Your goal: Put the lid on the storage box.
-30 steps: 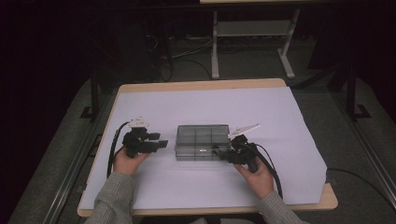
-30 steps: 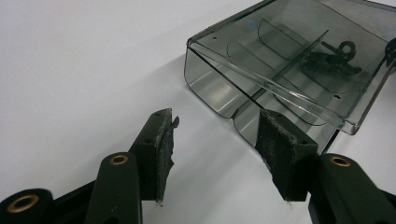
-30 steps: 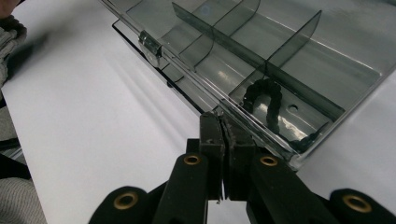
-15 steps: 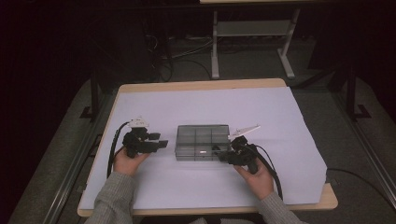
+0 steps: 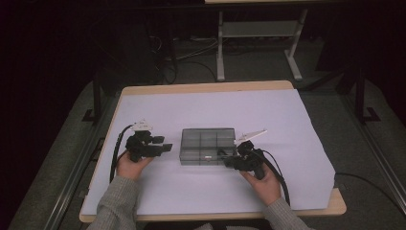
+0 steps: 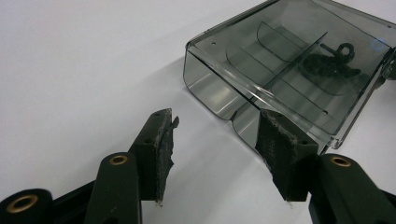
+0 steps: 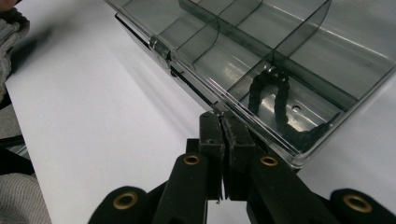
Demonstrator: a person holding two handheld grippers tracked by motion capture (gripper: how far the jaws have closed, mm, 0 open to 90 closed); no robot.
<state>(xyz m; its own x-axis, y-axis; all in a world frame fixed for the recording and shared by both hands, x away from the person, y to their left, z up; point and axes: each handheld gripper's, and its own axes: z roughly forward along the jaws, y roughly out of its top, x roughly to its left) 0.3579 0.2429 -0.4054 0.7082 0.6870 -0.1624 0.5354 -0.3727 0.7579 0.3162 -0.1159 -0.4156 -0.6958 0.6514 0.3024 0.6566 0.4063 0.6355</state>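
One smoky clear plastic box (image 5: pixel 208 146) lies flat near the middle of the tabletop (image 5: pixel 287 120), which is covered by a white sheet. In the high view its long axis runs left to right across the tabletop, parallel to the near edge. Dividers split the box into small compartments, about six as far as the high view shows. A single black cord-like item (image 7: pixel 273 105) sits in one compartment at the box's right end, near the front; what it is exactly cannot be told.

There are two hand-held grippers, one in each of the person's hands. The left hand-held gripper (image 5: pixel 165 147) sits just left of the box, pointing toward its left end. Its jaws stand partly open with nothing between them; in the left gripper view, one pad (image 6: pixel 275 144) is right at the box's near corner, though whether it touches cannot be told, and the other is apart over the bare sheet.

The right hand-held gripper (image 5: pixel 229 159) is at the box's front right corner. Its jaws are pressed together, pads (image 7: pixel 212 140) meeting, with the tips at the lower front edge of the box (image 7: pixel 299 56), beside the hinge-like ridge. Whether they pinch a thin lip there cannot be told.
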